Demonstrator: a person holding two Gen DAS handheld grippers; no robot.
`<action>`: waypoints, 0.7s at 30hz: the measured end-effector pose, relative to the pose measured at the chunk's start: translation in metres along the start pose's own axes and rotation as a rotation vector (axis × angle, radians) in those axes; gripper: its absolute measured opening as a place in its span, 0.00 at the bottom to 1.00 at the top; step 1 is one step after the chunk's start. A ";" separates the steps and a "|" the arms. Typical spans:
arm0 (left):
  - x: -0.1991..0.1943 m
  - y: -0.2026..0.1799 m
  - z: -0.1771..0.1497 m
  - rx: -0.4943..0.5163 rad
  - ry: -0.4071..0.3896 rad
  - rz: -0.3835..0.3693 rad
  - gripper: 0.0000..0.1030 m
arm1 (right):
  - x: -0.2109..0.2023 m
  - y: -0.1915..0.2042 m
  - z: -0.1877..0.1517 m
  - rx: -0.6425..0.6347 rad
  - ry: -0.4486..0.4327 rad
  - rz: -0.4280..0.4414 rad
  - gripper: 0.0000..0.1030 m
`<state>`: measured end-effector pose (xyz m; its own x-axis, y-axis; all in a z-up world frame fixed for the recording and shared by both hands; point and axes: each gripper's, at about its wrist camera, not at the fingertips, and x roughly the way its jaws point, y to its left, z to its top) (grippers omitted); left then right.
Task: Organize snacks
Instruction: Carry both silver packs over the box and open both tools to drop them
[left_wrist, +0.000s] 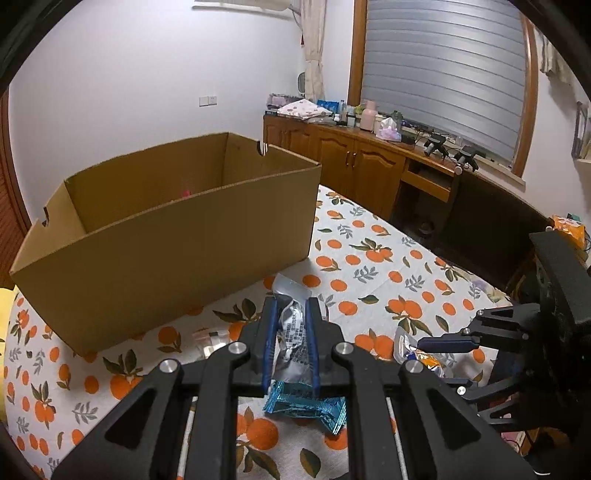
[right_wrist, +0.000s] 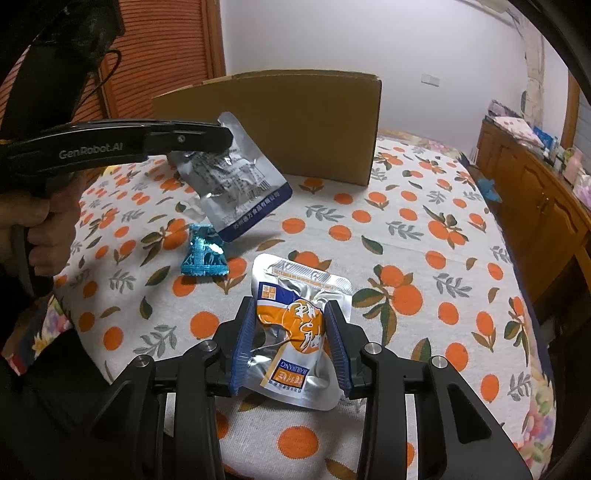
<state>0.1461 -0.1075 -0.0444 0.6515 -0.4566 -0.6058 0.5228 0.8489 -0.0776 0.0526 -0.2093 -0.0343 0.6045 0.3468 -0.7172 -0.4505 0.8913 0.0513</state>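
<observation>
From the left wrist, the left claw (left_wrist: 291, 321) is pressed together on a silver pouch (left_wrist: 291, 332) with dark print, which stands up between its blue pads (left_wrist: 270, 332) and is lifted clear of the surface (left_wrist: 369, 266), a top covered by a cloth printed with oranges. Below the pouch, just behind the fingers, a teal foil snack (left_wrist: 306, 404) lies on the cloth. An open cardboard box (left_wrist: 166, 236) stands beyond on the same surface, something small and pink showing inside it. At the right edge the right claw (left_wrist: 436, 345) reaches down to an orange-and-silver pouch (left_wrist: 417, 354). From the right wrist, the right claw (right_wrist: 291, 328) has its blue pads against both sides of the orange-and-silver pouch (right_wrist: 295, 332), pinching it while it lies on the surface (right_wrist: 406, 229). To the left, a hand (right_wrist: 37, 225) holds the left claw (right_wrist: 207, 138), from which the silver pouch (right_wrist: 236, 184) hangs above the cloth; the teal foil snack (right_wrist: 205, 254) lies beneath it, and the cardboard box (right_wrist: 280, 122) stands behind.
</observation>
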 end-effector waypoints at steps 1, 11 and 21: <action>-0.001 0.000 0.001 0.001 -0.004 0.000 0.11 | -0.001 -0.001 0.001 0.002 -0.003 0.000 0.37; -0.014 0.005 0.013 0.002 -0.038 0.016 0.11 | -0.011 -0.002 0.013 -0.006 -0.043 -0.004 0.37; -0.038 0.017 0.035 0.013 -0.102 0.046 0.11 | -0.029 -0.007 0.045 -0.033 -0.121 -0.025 0.37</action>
<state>0.1491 -0.0848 0.0053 0.7274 -0.4422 -0.5248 0.4976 0.8665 -0.0404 0.0675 -0.2121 0.0177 0.6896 0.3594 -0.6287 -0.4550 0.8904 0.0100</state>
